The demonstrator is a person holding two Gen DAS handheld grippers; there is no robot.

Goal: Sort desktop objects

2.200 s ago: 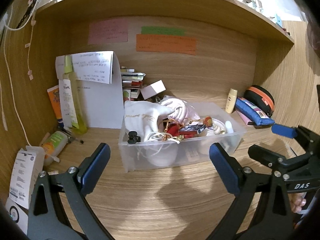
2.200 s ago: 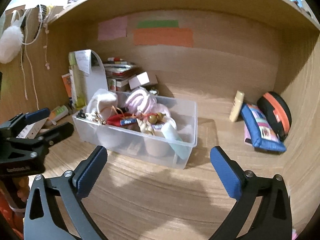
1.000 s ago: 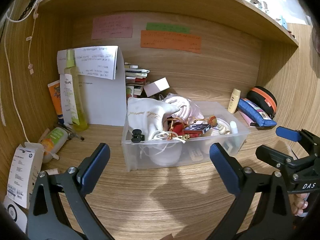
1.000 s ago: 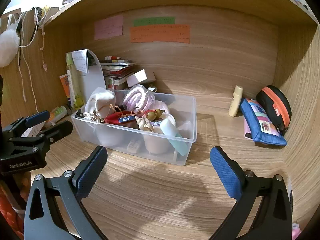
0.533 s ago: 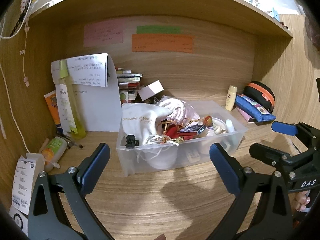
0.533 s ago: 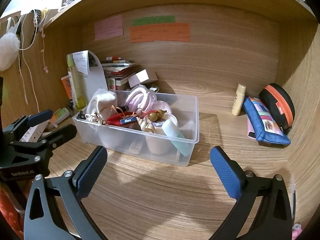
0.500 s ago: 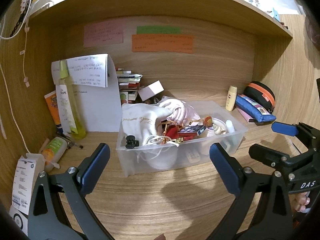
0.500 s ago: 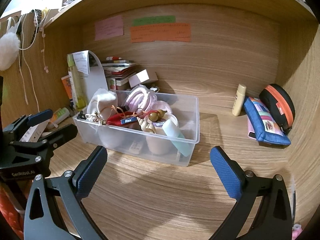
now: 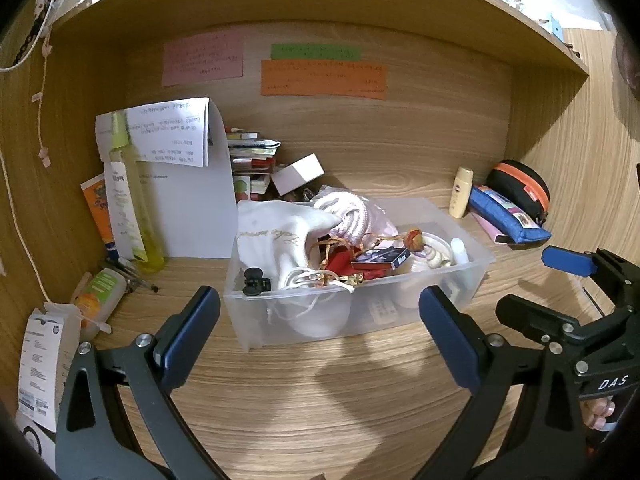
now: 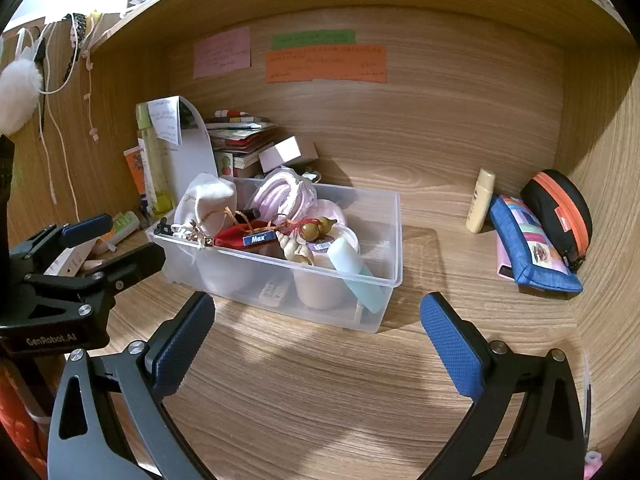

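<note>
Nothing has moved much. Both grippers, left gripper (image 9: 318,330) and right gripper (image 10: 318,334), hang wide open and empty before the full clear box (image 10: 384,248); bottles and pouches sit beside it.

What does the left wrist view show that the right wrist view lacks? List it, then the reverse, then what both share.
Only the left wrist view shows the white printed carton at the desk's left edge, the black clip in the box's near corner, and fingers gripping the right tongs' handle.

Only the right wrist view shows the white pompom hanging at left and the teal tube leaning inside the box.

Both show the clear plastic box, blue pouch, black-and-orange case and orange note.
</note>
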